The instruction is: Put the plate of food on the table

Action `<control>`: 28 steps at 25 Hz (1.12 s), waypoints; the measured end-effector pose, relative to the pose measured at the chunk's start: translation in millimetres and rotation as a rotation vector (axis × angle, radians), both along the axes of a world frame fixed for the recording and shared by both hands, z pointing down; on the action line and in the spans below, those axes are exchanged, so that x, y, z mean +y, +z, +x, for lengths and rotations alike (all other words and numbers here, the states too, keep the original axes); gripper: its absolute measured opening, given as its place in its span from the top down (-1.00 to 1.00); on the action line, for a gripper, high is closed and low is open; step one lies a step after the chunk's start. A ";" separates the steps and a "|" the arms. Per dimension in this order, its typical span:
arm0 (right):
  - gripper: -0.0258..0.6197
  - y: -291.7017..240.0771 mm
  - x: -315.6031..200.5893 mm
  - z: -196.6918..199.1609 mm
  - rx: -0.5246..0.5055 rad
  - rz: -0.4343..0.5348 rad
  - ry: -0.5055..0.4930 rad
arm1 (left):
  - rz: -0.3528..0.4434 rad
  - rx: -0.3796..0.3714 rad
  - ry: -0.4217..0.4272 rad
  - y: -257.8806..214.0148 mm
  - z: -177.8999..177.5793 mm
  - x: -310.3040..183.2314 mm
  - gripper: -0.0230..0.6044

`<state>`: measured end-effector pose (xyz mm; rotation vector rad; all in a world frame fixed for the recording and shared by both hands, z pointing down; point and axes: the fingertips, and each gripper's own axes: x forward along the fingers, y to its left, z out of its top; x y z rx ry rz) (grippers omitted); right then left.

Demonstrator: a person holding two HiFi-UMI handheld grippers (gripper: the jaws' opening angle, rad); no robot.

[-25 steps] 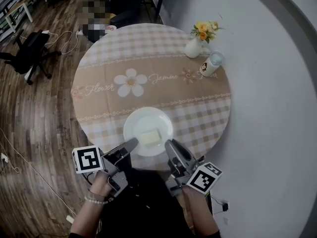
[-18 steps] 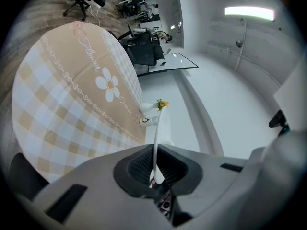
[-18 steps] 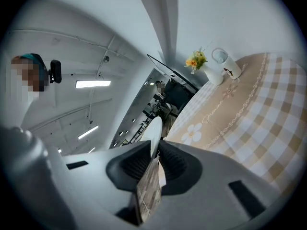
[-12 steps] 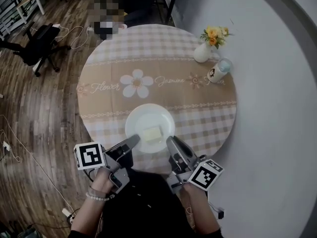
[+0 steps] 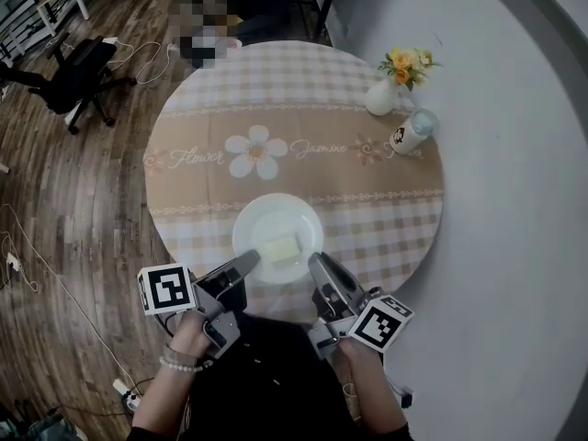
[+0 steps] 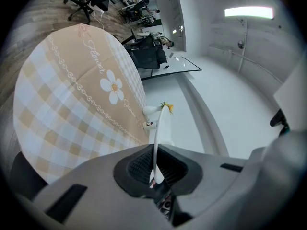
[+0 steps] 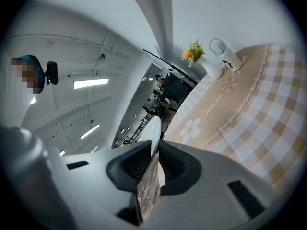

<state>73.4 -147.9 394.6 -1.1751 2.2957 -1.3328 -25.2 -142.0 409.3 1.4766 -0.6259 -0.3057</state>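
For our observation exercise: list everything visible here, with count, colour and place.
round table with beige checked cloth: one, beige, centre.
white round plate: one, white, table's near edge, between both tools.
pale yellow food block: one, on the plate.
white vase of yellow flowers: one, table's far right.
white cup: one, beside the vase.
black office chair: one, wooden floor, far left.
left tool: one, grey, shut on plate's left rim.
right tool: one, grey, shut on plate's right rim.

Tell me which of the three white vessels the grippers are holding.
The plate carrying the pale food block: the left gripper and right gripper both clamp its near rim. The flower vase and the cup stand untouched at the far right.
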 end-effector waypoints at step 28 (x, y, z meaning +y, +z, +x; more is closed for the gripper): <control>0.82 79.4 -14.9 18.2 0.070 -0.147 0.002 | -0.055 -0.056 0.075 62.7 22.3 -18.9 0.90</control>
